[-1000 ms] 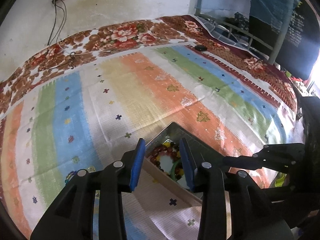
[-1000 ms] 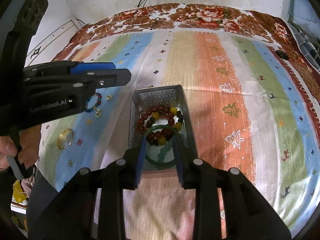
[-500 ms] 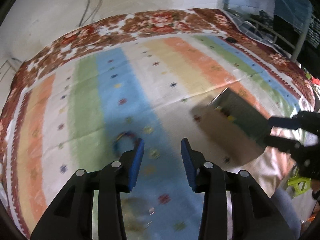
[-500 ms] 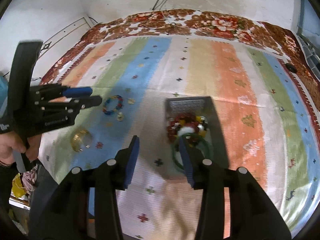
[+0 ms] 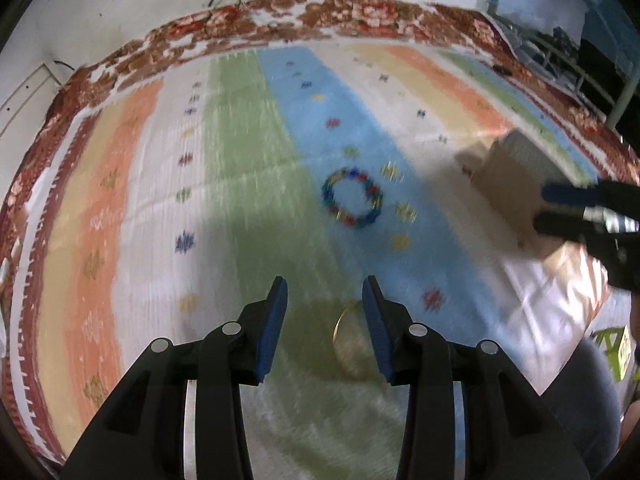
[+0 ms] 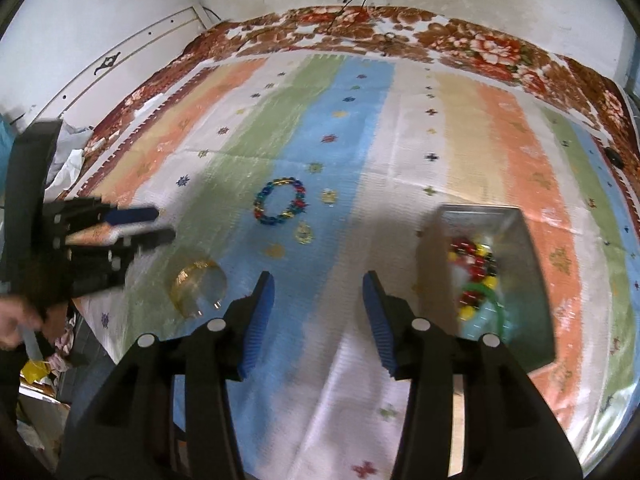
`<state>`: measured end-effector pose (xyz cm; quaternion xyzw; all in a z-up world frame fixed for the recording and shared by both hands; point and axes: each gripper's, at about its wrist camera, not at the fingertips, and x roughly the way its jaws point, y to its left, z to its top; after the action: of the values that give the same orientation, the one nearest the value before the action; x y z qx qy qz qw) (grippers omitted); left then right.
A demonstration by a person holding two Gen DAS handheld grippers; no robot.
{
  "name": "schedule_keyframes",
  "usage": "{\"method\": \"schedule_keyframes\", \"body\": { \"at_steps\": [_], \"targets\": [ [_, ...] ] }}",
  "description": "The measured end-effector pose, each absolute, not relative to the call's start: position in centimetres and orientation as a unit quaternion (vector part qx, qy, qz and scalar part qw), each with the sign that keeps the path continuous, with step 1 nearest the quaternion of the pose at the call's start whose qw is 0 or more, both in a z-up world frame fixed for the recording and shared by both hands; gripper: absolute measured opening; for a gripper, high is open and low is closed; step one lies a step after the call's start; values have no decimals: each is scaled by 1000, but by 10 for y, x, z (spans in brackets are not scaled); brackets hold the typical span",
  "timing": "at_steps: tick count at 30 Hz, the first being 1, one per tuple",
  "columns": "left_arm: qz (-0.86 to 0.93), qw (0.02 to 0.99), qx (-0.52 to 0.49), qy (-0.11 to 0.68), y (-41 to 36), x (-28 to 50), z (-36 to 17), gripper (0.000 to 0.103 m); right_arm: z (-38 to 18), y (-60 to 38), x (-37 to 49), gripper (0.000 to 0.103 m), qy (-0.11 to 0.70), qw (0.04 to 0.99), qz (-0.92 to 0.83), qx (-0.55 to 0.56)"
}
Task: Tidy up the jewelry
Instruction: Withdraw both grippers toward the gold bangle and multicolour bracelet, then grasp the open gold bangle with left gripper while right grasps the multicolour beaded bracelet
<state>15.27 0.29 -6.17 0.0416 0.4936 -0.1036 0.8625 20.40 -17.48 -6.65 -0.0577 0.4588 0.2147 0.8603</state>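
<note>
My left tongs [image 5: 325, 322], open and empty, hang nearest the gold bangle [image 5: 352, 344], just right of centre; my right tongs [image 6: 318, 312] are opening, empty.

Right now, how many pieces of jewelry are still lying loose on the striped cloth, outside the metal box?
2, possibly more hidden. A multicoloured beaded bracelet lies on the blue stripe, and a gold bangle lies on the green stripe nearer the left gripper. Other pieces sit inside the metal box.

Your two wrist cameras look steeply down, close above the striped cloth [image 5: 248, 184]; both share the beaded bracelet [image 6: 280, 201].
</note>
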Motion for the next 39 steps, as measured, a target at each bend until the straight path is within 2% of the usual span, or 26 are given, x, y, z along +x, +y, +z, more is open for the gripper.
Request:
{"method": "schedule_keyframes", "body": {
  "at_steps": [6, 23, 33, 39],
  "targets": [
    [-105, 854, 37, 509, 19, 144, -81, 39, -81, -138, 216, 48, 468, 849, 234, -73],
    [-158, 835, 43, 526, 4, 142, -115, 40, -120, -91, 260, 48, 488, 826, 254, -119],
    [-175, 832, 45, 524, 7, 143, -121, 40, -138, -57, 287, 48, 503, 804, 280, -146],
    [-182, 833, 50, 519, 8, 141, -122, 38, -150, -49, 300, 53, 511, 797, 282, -154]
  ]
}}
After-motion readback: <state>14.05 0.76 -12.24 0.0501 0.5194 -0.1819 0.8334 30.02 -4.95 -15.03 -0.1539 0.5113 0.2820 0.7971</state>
